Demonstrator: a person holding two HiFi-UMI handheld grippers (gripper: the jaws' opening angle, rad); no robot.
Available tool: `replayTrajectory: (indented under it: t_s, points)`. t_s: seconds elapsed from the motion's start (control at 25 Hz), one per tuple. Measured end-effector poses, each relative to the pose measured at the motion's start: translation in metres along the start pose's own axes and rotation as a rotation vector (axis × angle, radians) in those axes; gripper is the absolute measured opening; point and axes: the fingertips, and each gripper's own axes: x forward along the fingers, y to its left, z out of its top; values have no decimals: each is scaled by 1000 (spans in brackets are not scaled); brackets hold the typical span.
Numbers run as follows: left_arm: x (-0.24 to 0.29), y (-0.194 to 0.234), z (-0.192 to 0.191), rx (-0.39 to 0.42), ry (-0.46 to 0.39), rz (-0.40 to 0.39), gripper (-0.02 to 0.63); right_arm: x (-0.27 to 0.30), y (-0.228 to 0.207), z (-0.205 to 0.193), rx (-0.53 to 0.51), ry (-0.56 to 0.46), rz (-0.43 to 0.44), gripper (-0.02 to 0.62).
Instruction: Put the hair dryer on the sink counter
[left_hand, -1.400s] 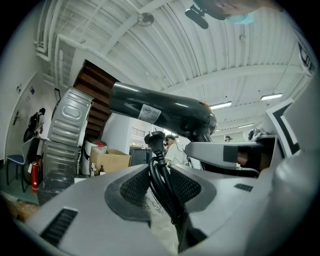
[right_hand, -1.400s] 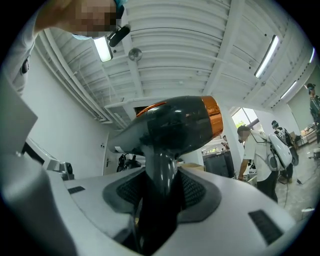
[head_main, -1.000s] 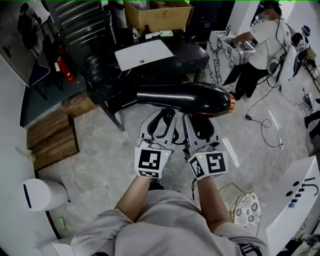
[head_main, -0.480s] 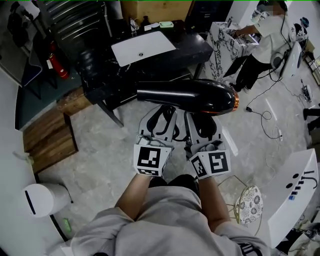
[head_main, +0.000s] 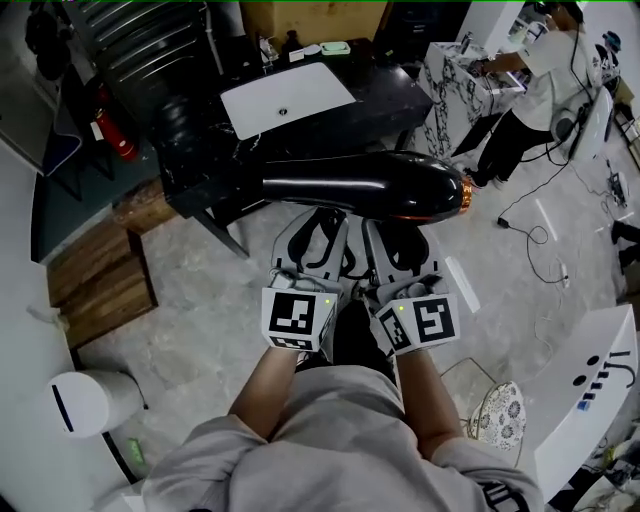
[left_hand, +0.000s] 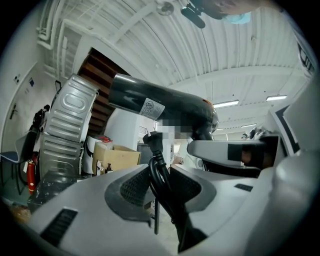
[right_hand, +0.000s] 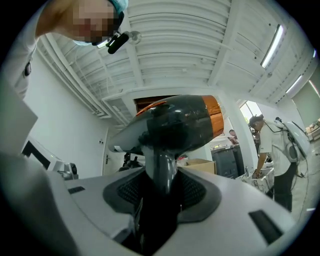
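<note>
The black hair dryer (head_main: 365, 187) with an orange ring at its back end lies level in the air, crosswise over both grippers. My right gripper (head_main: 400, 240) is shut on its handle (right_hand: 162, 172), with the dryer's body (right_hand: 180, 122) just above the jaws. Beside it, my left gripper (head_main: 318, 235) is shut on the bundled black power cord (left_hand: 160, 170), whose plug sticks up between the pads. The dryer's barrel (left_hand: 145, 102) crosses above the left jaws. Ahead stands the black sink counter (head_main: 390, 95) with a white basin (head_main: 288, 98); the dryer's nozzle end overlaps its front edge.
A red fire extinguisher (head_main: 108, 135) and a wooden pallet (head_main: 95, 275) lie to the left, with a white bin (head_main: 85, 400) near me. A person (head_main: 535, 85) works at a marbled cabinet (head_main: 455, 85) at the right. Cables (head_main: 530, 220) trail across the floor.
Both grippers have carried the hair dryer forward toward the sink counter. The counter now sits closer, and the dryer overlaps its front edge. Both grips are unchanged.
</note>
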Motion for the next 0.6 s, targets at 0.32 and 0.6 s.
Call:
replayTrajectory:
  t_s: [0.32, 0.6]
  points:
    - [59, 37, -7, -4, 18, 62, 143, 62, -29, -12, 9, -3, 71, 189]
    - [149, 47, -23, -28, 53, 69, 143, 120, -95, -28, 6, 26, 90, 189]
